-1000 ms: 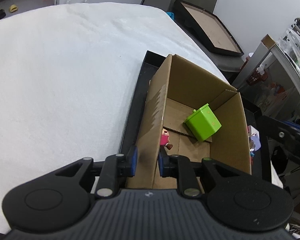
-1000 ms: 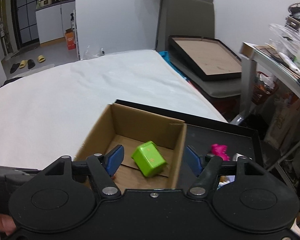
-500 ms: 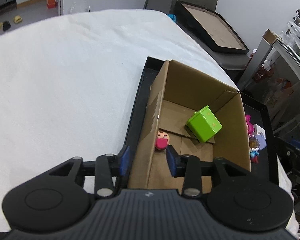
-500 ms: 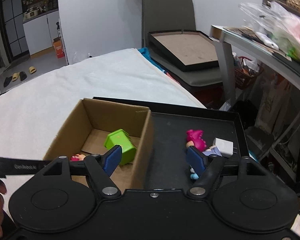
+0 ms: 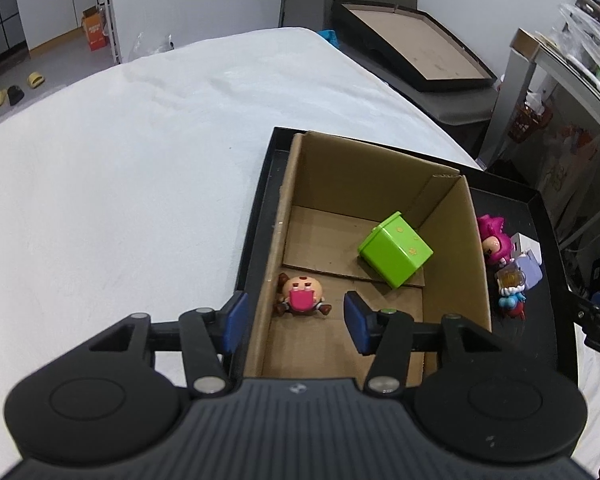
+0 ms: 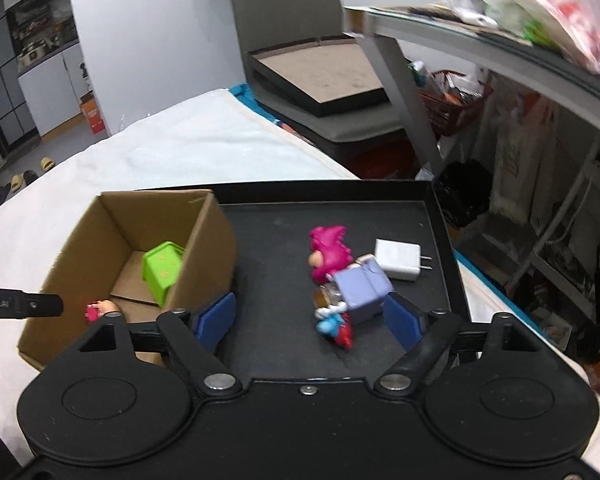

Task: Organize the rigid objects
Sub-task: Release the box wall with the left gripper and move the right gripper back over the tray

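A cardboard box stands in a black tray on the white bed. In the box lie a green cube and a small doll with a pink mouth. My left gripper is open and empty, straddling the box's left wall above the doll. On the tray lie a magenta figure, a lilac block, a blue-red figure and a white charger. My right gripper is open above these toys.
A framed board leans on a grey chair behind the bed. A cluttered shelf unit stands at the right, close to the tray's edge. The white bedsheet spreads to the left.
My left gripper has opened and drawn back; the doll it held now lies in the box. My right gripper has swung right, from over the box to over the tray's toys.
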Demonstrator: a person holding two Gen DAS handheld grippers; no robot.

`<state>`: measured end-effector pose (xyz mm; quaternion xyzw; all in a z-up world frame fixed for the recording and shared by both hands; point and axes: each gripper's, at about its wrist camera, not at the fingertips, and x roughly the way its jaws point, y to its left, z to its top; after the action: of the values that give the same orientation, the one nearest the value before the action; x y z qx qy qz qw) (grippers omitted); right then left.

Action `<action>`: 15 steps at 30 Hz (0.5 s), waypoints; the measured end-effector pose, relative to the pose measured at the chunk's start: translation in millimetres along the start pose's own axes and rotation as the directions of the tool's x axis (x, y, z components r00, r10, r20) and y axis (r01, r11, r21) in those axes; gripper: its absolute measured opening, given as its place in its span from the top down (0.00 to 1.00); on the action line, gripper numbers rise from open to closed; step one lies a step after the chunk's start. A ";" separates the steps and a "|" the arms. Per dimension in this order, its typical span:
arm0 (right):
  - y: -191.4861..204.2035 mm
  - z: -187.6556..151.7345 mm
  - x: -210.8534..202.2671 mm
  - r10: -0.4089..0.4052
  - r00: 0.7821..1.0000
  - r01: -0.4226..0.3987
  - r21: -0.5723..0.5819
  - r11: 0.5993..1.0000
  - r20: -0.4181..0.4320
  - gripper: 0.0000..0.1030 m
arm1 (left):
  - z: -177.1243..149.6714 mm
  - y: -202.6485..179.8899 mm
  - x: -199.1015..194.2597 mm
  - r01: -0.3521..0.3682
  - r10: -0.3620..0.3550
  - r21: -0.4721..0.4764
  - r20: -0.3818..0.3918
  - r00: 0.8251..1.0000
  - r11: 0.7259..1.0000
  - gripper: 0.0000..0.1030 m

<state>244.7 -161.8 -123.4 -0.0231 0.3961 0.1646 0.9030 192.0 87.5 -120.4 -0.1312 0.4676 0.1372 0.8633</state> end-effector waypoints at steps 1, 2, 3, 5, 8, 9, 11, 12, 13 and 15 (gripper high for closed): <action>-5.3 -1.9 2.0 0.001 1.000 -0.001 0.013 1.000 0.000 0.17 | 0.3 -3.1 -0.4 -0.010 0.010 0.000 0.003 1.000 1.000 0.50; -9.7 -2.3 4.6 0.004 1.000 -0.004 0.031 1.000 -0.003 0.16 | 0.4 -5.6 -0.9 -0.021 0.021 -0.006 0.006 1.000 1.000 0.50; -14.3 -2.9 6.9 0.008 1.000 -0.007 0.051 0.999 -0.005 0.16 | 0.7 -8.2 -1.2 -0.028 0.028 -0.009 0.008 1.000 1.000 0.50; -22.5 -5.2 11.8 0.015 1.000 -0.014 0.075 0.997 -0.008 0.15 | 0.9 -13.3 -2.4 -0.044 0.044 -0.001 0.013 0.999 0.999 0.50; -29.4 -10.0 19.7 0.010 1.000 -0.009 0.079 0.997 -0.013 0.12 | 2.7 -20.9 -3.4 -0.073 0.072 0.024 0.026 0.997 0.997 0.50; -31.7 -11.5 22.9 0.015 1.000 -0.013 0.082 0.997 -0.017 0.12 | 3.3 -22.6 -3.6 -0.079 0.078 0.030 0.030 0.996 0.996 0.50; -35.1 -13.6 29.9 0.029 0.999 -0.027 0.094 0.995 -0.023 0.12 | 5.3 -25.4 -3.0 -0.089 0.088 0.033 0.031 0.996 0.995 0.50; -35.9 -14.6 34.1 0.036 0.999 -0.033 0.097 0.995 -0.027 0.12 | 6.2 -26.1 -2.8 -0.095 0.094 0.033 0.032 0.995 0.995 0.50; -36.2 -15.5 38.5 0.039 0.999 -0.036 0.096 0.995 -0.032 0.13 | 7.5 -27.1 -2.3 -0.102 0.100 0.035 0.033 0.994 0.994 0.50; -36.7 -15.8 48.0 0.042 0.998 -0.038 0.094 0.995 -0.043 0.16 | 9.9 -28.8 -1.5 -0.116 0.115 0.037 0.038 0.993 0.993 0.50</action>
<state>275.4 -185.7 -172.2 0.0235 0.4238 0.1635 0.8906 209.2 64.0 -111.1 -0.0846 0.4614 0.1802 0.8646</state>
